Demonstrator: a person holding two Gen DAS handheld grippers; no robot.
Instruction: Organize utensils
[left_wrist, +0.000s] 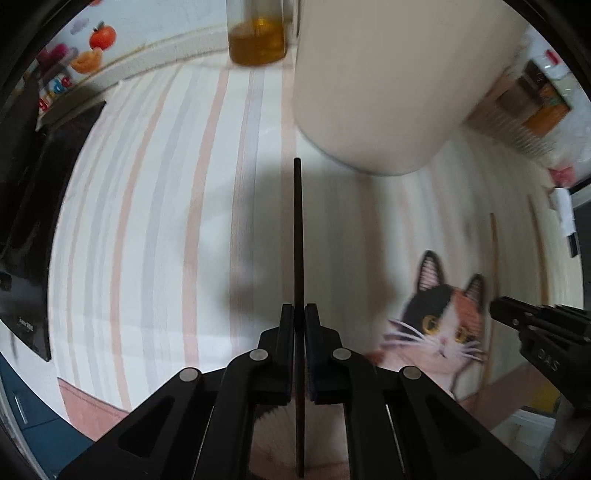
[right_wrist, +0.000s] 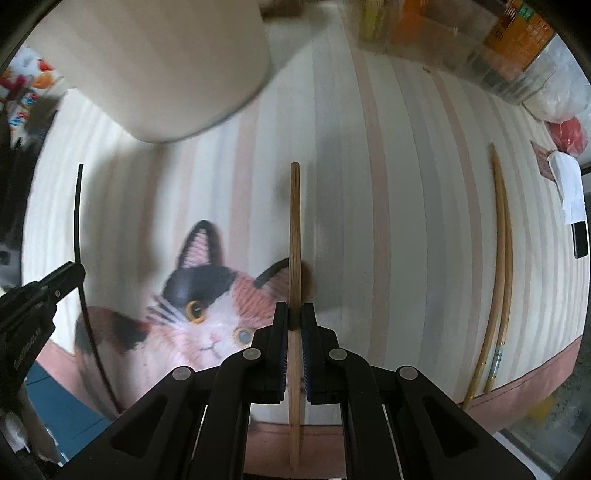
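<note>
My left gripper is shut on a thin black chopstick that points forward above the striped cat-print mat. A cream cylindrical holder stands just ahead and right of its tip. My right gripper is shut on a light wooden chopstick, also held above the mat. The holder is ahead to its left. The left gripper with the black chopstick shows at the left edge. The right gripper shows at the right edge of the left wrist view.
Two wooden chopsticks lie on the mat at the right. A glass bottle of amber liquid stands behind the holder. Jars and packages crowd the back right. A dark appliance is at the left edge.
</note>
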